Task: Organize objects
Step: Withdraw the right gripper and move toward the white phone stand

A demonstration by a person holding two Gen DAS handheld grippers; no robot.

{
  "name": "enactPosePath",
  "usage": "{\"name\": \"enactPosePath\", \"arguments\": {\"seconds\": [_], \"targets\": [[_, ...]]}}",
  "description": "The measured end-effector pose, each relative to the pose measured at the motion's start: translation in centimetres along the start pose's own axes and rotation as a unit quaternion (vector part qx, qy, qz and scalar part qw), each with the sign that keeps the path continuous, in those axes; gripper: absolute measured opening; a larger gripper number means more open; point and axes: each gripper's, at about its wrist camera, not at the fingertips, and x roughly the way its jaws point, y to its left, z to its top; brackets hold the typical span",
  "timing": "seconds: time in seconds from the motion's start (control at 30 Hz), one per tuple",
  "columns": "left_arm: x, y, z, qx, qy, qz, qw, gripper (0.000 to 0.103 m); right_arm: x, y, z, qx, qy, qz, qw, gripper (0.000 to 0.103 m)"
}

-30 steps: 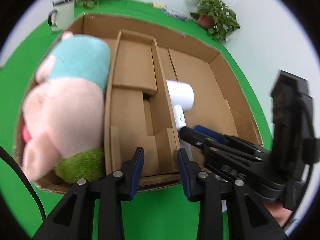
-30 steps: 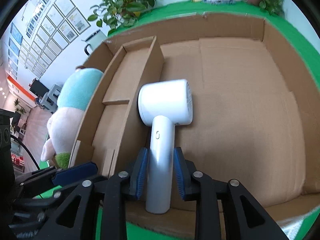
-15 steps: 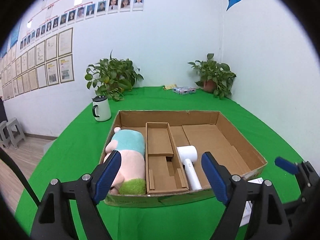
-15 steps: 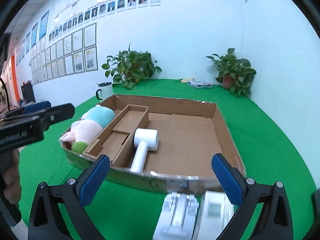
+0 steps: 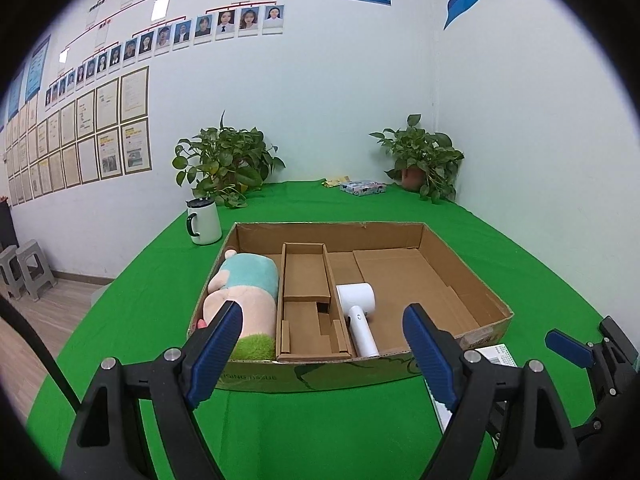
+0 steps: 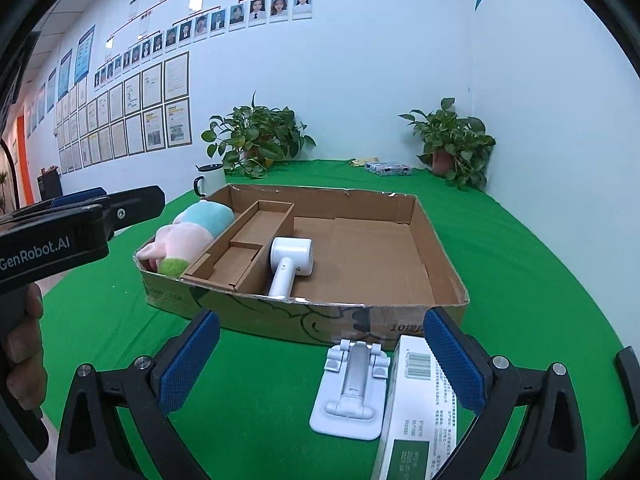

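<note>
Both tongs gape wide and empty, short of the cardboard box
Ahead of the left gripper lie a plush toy and white hair dryer in the box; below the right gripper lie a white stand and carton

I hold my left gripper and right gripper level, both spread wide, gripping nothing.

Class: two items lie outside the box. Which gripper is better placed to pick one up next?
Right. The open right gripper hovers over the white stand and carton; the left gripper faces the box.
</note>
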Motion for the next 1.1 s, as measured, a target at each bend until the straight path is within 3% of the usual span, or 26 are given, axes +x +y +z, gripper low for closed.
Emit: {"name": "enactPosePath", "arguments": {"seconds": [0.63,0.77,0.9,1.1], "targets": [[0.6,0.0,-0.9,-0.010,0.007,-0.008,0.9999,0.082,0.8,-0.4,-0.8,0.002,0.014,0.023,1.000,0.102],[1.9,0.1,-2.3,-0.011,0.042,-0.024,0.9988,0.082,1.5,0.4,-2.0,-0.004,0.034,0.069,0.997,0.102],[3.9,0.7,-5.2,-0.029,0.093,-0.047,0.9941,0.082,3.1,1.2,-4.9,0.009,0.082,0.131,0.988,0.102],[6.2,0.9,-8.4,-0.048,0.145,-0.077,0.9853,0.082,6.2,-0.3,-7.8,0.024,0.128,0.105,0.986,0.102]]}}
